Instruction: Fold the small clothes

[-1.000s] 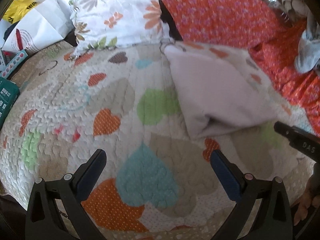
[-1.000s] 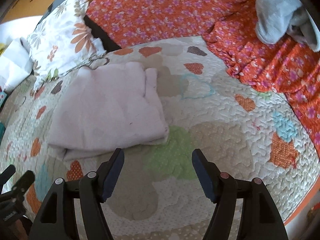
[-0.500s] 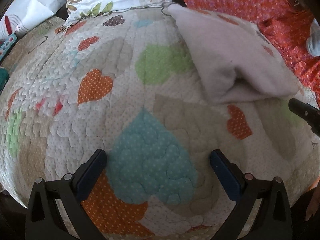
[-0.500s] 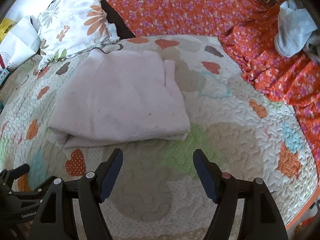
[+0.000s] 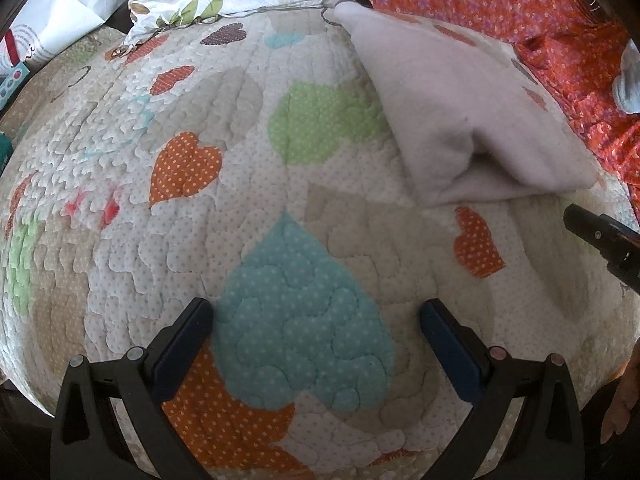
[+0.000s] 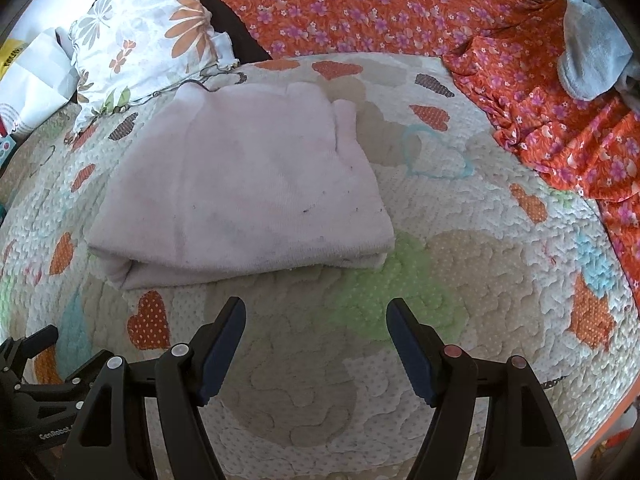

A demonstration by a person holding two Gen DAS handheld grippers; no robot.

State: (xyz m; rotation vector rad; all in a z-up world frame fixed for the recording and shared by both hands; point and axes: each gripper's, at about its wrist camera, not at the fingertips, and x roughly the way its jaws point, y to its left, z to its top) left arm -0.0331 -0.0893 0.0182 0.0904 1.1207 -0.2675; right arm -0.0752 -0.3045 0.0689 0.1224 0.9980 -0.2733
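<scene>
A pale pink garment [image 6: 248, 196] lies folded in a thick rectangle on the heart-patterned quilt [image 6: 500, 264]. In the left wrist view the garment [image 5: 460, 120] is at the upper right. My left gripper [image 5: 316, 324] is open and empty, low over a teal heart, to the left of the garment. My right gripper [image 6: 316, 320] is open and empty, just in front of the garment's near folded edge. A finger of the right gripper shows at the right edge of the left wrist view [image 5: 604, 240], and part of the left gripper shows at the lower left of the right wrist view [image 6: 28, 384].
A floral white pillow [image 6: 144, 32] lies behind the garment at the left. An orange flowered sheet [image 6: 400, 4] covers the back and right, with a light blue-grey cloth [image 6: 592, 56] on it. White bags [image 5: 60, 20] lie at the far left.
Both grippers have come lower and closer to the quilt. The right gripper has neared the garment's front edge. The garment has not moved, and both grippers stay open.
</scene>
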